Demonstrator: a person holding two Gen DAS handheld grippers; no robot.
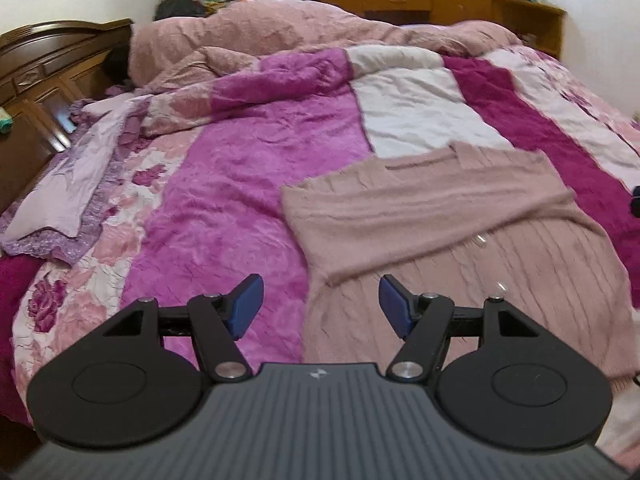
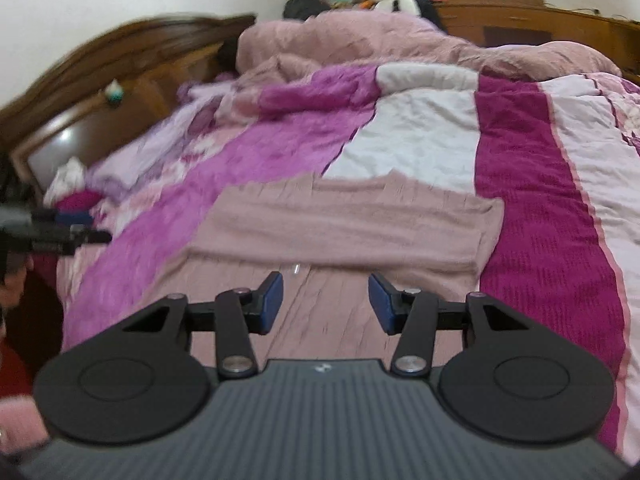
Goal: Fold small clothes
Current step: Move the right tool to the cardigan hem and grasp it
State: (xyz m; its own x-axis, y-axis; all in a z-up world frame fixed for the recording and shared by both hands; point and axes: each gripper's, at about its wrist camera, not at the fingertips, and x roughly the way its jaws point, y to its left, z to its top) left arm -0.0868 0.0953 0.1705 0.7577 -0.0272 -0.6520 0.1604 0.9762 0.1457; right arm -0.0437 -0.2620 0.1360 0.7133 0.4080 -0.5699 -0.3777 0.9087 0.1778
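Note:
A dusty-pink knit sweater (image 1: pixel 460 224) lies flat on the bed, its sleeves folded across the chest; it also shows in the right wrist view (image 2: pixel 352 224). My left gripper (image 1: pixel 320 304) is open and empty, hovering over the sweater's lower left edge. My right gripper (image 2: pixel 326 302) is open and empty, above the sweater's lower body. A small clear piece (image 2: pixel 296 269) lies on the knit just beyond the right fingertips. My left gripper also shows at the far left of the right wrist view (image 2: pixel 60 236).
The bed is covered by a striped magenta, white and pink quilt (image 1: pixel 248 184). A heaped pink blanket (image 1: pixel 280 36) lies at the far end. A lilac pillow (image 1: pixel 68 192) and the wooden headboard (image 1: pixel 40 80) are at left. Wooden cabinets (image 1: pixel 480 8) line the back wall.

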